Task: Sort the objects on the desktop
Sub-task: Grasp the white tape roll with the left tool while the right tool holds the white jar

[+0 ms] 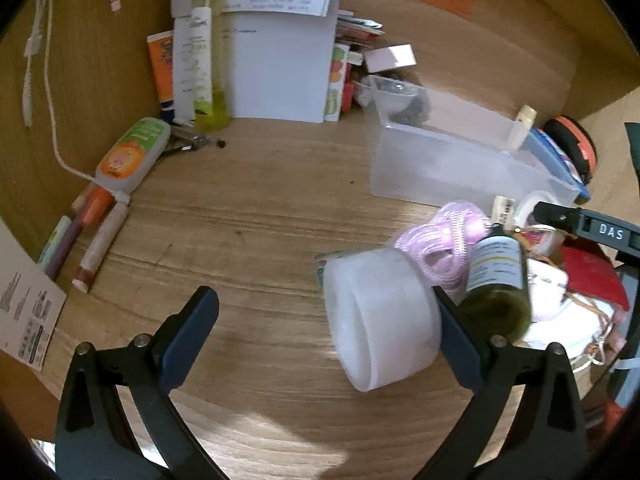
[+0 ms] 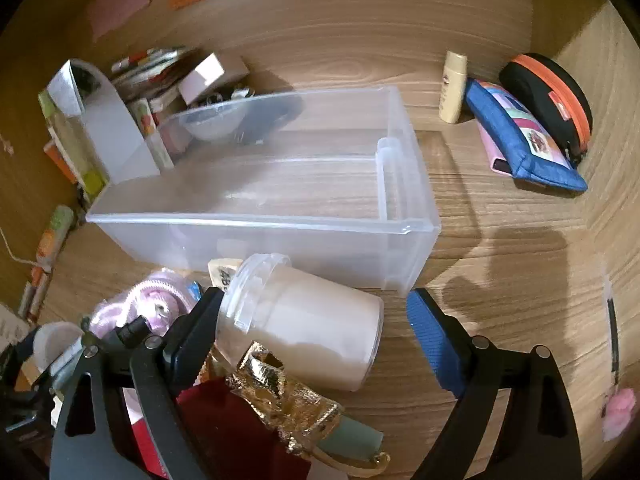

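Note:
My left gripper (image 1: pixel 326 304) is open above the wooden desk. A white round tub (image 1: pixel 380 320) lies on its side against the inside of its right finger. A dark green bottle (image 1: pixel 498 280) and a pink coiled cord (image 1: pixel 448 244) lie just right of it. My right gripper (image 2: pixel 314 308) is open around a white jar (image 2: pixel 308 320) with a clear lid, lying on its side near the left finger. An empty clear plastic bin (image 2: pixel 264 216) stands just beyond it; the bin also shows in the left wrist view (image 1: pixel 460 172).
Papers (image 1: pixel 280 60), a green spray bottle (image 1: pixel 208 60) and tubes (image 1: pixel 132 156) stand at the back left. Markers (image 1: pixel 96 240) lie along the left wall. A blue pouch (image 2: pixel 524 140), black-orange case (image 2: pixel 552 96) and cream bottle (image 2: pixel 454 86) sit at the back right. A gold ribbon (image 2: pixel 288 400) on a red item lies near.

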Demonstrator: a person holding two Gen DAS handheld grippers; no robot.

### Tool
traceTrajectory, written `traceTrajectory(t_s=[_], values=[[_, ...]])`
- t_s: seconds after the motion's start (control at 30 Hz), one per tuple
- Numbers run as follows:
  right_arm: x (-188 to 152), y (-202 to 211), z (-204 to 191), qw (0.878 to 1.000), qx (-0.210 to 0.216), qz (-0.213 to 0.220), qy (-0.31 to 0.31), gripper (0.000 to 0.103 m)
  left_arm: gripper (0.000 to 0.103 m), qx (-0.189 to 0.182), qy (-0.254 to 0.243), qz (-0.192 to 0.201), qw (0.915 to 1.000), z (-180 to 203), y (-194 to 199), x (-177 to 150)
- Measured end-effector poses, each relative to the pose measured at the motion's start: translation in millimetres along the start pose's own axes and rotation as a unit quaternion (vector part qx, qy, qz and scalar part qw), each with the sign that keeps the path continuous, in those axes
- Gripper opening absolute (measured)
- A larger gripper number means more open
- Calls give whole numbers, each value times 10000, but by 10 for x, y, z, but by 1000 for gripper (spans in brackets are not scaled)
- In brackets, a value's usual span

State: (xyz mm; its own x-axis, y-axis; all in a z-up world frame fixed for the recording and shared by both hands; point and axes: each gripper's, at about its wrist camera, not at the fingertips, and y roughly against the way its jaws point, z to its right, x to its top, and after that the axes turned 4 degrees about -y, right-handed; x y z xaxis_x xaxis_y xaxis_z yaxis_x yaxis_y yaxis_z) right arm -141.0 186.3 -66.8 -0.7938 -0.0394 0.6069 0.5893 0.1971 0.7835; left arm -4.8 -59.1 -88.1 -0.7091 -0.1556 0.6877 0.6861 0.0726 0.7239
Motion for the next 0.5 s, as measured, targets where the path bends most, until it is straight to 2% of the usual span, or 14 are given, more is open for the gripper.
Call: traceTrajectory(t_s=[0.03, 0.1, 0.17, 0.2, 0.23, 0.33, 0.43, 0.5], values=[[4, -15, 7, 10000, 13, -40, 12, 89, 95, 23, 10, -16, 10000, 1, -9, -8], [3, -27, 38, 9999, 115, -102, -46, 89, 79, 16, -2, -104, 9999, 7, -41, -14], [3, -42, 64, 9996, 190, -177, -64, 80, 76, -1, 5, -184, 9998, 1, -76, -22], [-2, -50, 73, 9995, 223, -224, -67, 69, 76, 0, 19, -188, 9998, 3, -85, -24], [-10, -60, 84, 9994, 207, -262, -68, 66, 76, 14, 29, -192, 9998, -3, -94, -21], [-33, -43, 144, 9995, 167, -251, -91, 66, 69, 126, 14, -161, 9998, -22, -102, -20], [-39, -13, 255, 9994, 172, -193, -231, 66, 58, 209, 22, -192, 9996, -58, -144, -1], [-40, 11, 343, 9991, 187, -152, -345, 66, 45, 217, 44, -245, 9995, -91, -188, 20]])
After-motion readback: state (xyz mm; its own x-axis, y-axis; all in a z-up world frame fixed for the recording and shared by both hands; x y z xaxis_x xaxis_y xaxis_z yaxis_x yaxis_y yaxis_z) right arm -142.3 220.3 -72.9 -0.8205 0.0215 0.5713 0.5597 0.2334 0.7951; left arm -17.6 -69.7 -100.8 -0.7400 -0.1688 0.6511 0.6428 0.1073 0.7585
